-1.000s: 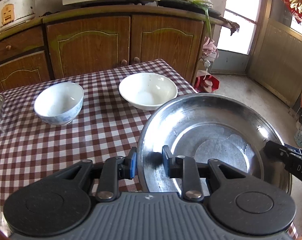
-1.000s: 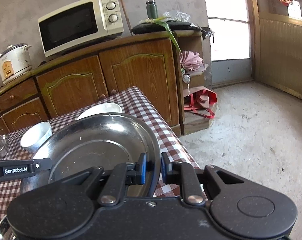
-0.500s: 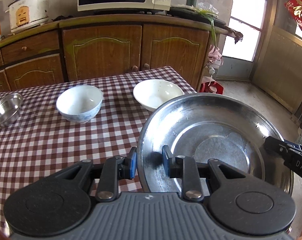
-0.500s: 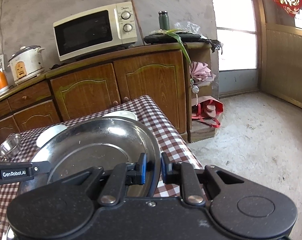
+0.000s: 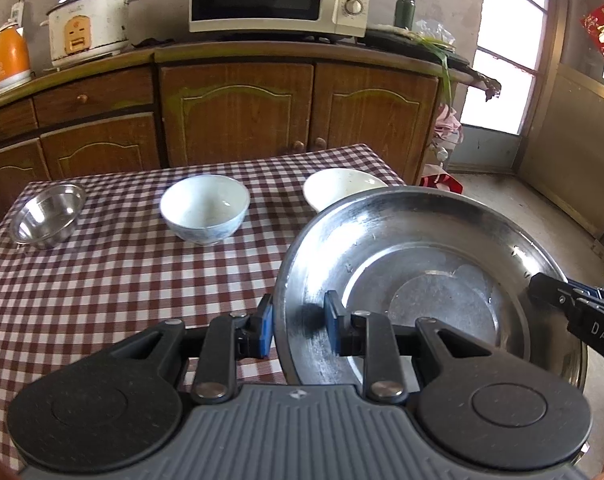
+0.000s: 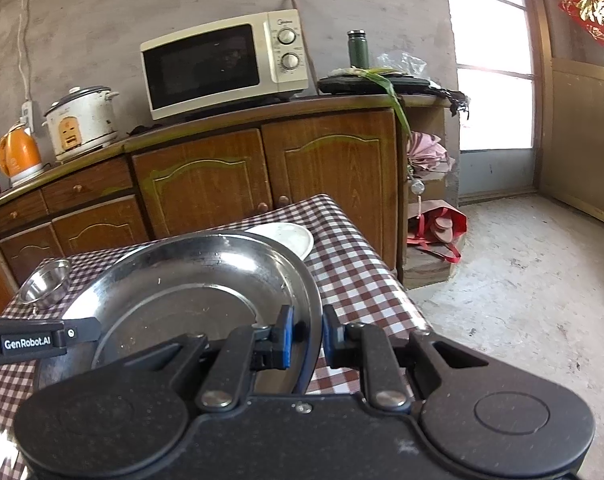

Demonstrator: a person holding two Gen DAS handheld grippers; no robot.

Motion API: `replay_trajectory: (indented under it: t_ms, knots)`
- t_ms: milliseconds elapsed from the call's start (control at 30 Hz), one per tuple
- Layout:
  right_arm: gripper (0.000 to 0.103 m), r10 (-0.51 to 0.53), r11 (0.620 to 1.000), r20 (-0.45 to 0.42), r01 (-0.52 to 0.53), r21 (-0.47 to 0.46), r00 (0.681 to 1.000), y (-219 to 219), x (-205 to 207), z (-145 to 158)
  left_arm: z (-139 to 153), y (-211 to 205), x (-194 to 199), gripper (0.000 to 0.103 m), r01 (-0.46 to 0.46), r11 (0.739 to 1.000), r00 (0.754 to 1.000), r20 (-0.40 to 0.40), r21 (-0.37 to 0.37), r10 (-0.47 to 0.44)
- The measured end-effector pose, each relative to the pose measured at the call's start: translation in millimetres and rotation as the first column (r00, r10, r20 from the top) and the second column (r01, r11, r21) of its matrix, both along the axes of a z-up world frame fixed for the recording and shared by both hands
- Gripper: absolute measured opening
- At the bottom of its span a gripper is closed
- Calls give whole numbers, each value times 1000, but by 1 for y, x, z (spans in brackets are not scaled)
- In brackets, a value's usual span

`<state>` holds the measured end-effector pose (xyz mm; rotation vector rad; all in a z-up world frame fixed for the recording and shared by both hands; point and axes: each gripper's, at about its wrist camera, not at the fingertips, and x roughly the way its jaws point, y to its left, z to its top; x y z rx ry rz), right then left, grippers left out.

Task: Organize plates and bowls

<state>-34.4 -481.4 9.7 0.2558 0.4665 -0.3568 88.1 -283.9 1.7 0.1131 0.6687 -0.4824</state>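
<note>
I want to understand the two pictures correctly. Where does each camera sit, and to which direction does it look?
Left wrist: on the left gripper, facing cabinets across the checked table; its fingers clamp the steel basin.
Right wrist: on the right gripper, facing cabinets and doorway; its fingers clamp the basin's opposite rim.
Shared: basin, microwave, each other's gripper.

The left gripper has a grey ribbed body, black round discs and black link arms with silver rivets, and blue pads. The right gripper is black, marked "DAS" in white.
</note>
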Motion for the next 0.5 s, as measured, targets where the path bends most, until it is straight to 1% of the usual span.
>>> replay_trajectory:
  t_ms: [500]
  knots:
    - [20,58,998,9,-58,-13,998,33,4,11,8,35,-8,27,-47,999,999,15,-4,47]
